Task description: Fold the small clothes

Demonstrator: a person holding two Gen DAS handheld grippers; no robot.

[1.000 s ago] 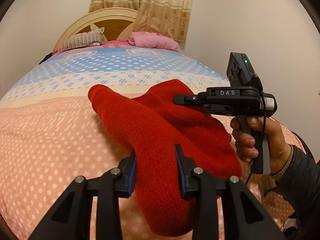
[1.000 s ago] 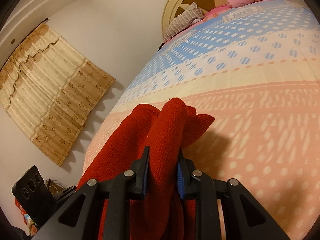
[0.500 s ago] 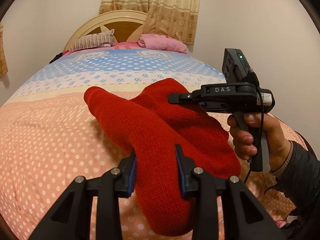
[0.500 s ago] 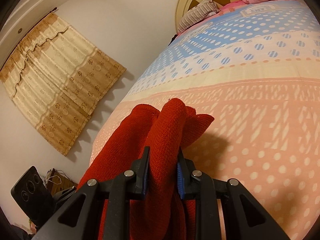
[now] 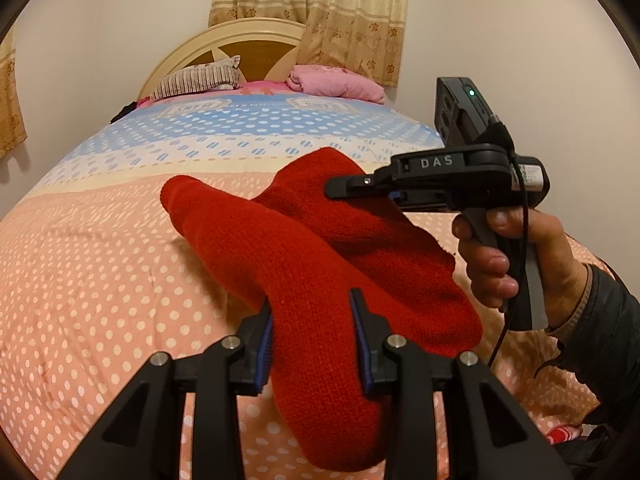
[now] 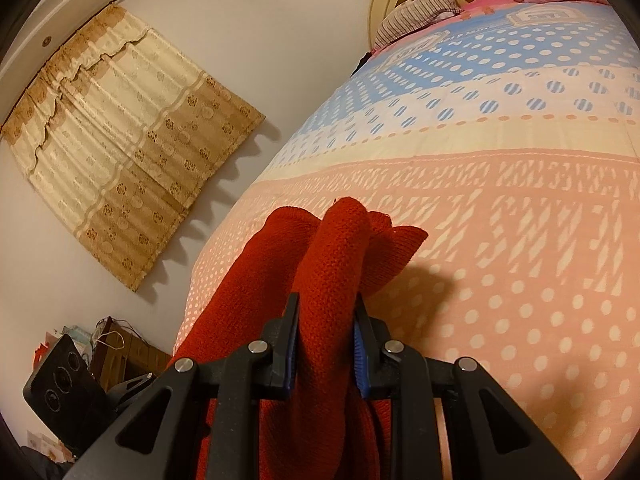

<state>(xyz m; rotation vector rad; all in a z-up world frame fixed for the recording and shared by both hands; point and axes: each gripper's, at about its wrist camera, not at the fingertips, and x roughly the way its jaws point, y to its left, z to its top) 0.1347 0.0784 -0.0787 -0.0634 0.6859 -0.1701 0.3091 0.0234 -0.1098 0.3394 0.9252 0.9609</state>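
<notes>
Your left gripper [image 5: 312, 330] is clamped on a thick fold of the red knitted garment [image 5: 304, 264]; its blue pads press the knit from both sides, the jaws standing partly apart because of the bulk between them. Your right gripper [image 6: 325, 330] is likewise closed on a bunched ridge of the same garment [image 6: 336, 264], jaws set narrower, pads biting into the wool.

In the left wrist view the right gripper's [image 5: 348, 188] fingers reach in from the right and meet the far upper part of the garment. Your right hand [image 5: 516, 256] grips its handle, a dark sleeve [image 5: 604, 328] behind it.

The garment hangs between the two grippers above the near, pink-dotted part of the bedspread [image 5: 92, 280]. One rounded end points far and left; another lobe droops below the left gripper. Whether any part rests on the bedspread cannot be told.

At the far end of the bed lie a striped pillow [image 5: 196, 80] on the left and a folded pink blanket [image 5: 336, 84] on the right, both against the arched headboard [image 5: 224, 36]. Curtains [image 5: 316, 4] hang behind it. A second curtain [image 6: 120, 136] covers the left wall in the right wrist view.
</notes>
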